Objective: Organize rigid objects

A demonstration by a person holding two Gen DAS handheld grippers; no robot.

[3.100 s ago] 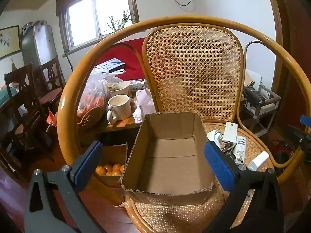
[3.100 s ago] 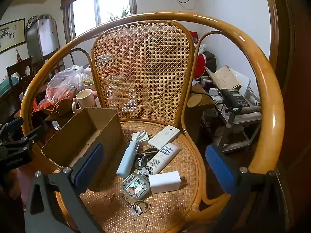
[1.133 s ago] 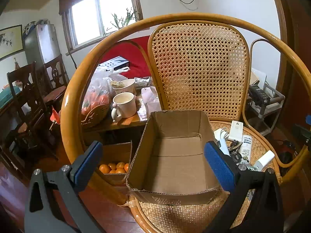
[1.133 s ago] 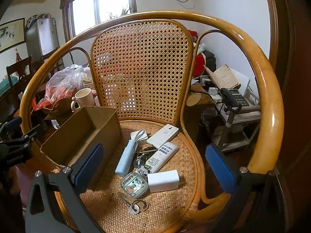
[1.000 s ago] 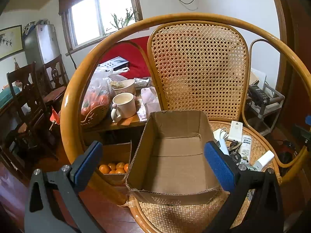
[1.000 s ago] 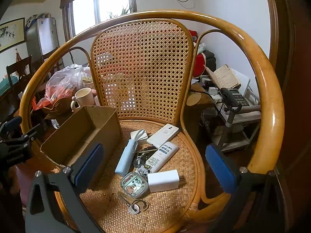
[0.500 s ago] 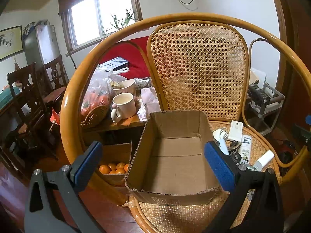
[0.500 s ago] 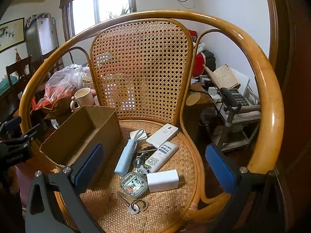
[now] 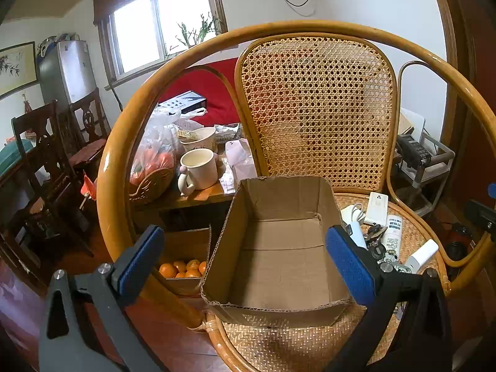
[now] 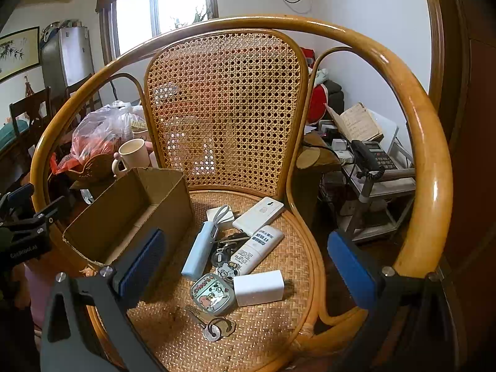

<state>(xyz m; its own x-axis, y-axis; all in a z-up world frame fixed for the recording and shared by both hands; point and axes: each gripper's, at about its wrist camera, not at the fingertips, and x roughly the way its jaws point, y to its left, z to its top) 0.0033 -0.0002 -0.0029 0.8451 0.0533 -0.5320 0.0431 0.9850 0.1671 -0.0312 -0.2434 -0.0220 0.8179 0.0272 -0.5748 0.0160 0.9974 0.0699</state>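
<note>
An empty cardboard box (image 9: 279, 248) (image 10: 130, 217) sits on the left half of a rattan chair seat (image 10: 279, 319). To its right lie a white charger block (image 10: 259, 288), a cartoon tin (image 10: 212, 294), a light-blue tube (image 10: 198, 252), a white tube with print (image 10: 257, 249), a white remote (image 10: 258, 216), a white adapter with cable (image 10: 220, 214) and keys (image 10: 212, 328). My left gripper (image 9: 245, 262) hangs open in front of the box. My right gripper (image 10: 245, 271) hangs open above the small items, holding nothing.
The chair's curved arm rail (image 10: 427, 167) rings the seat. A side table carries a cream mug (image 9: 200, 172) and a bag of fruit (image 9: 152, 158); a box of oranges (image 9: 183, 268) sits beneath. A phone shelf (image 10: 375, 161) stands right.
The right gripper has drifted slightly nearer the items on the seat. The left gripper has shifted a little since three seconds ago and holds still now. Both stay open.
</note>
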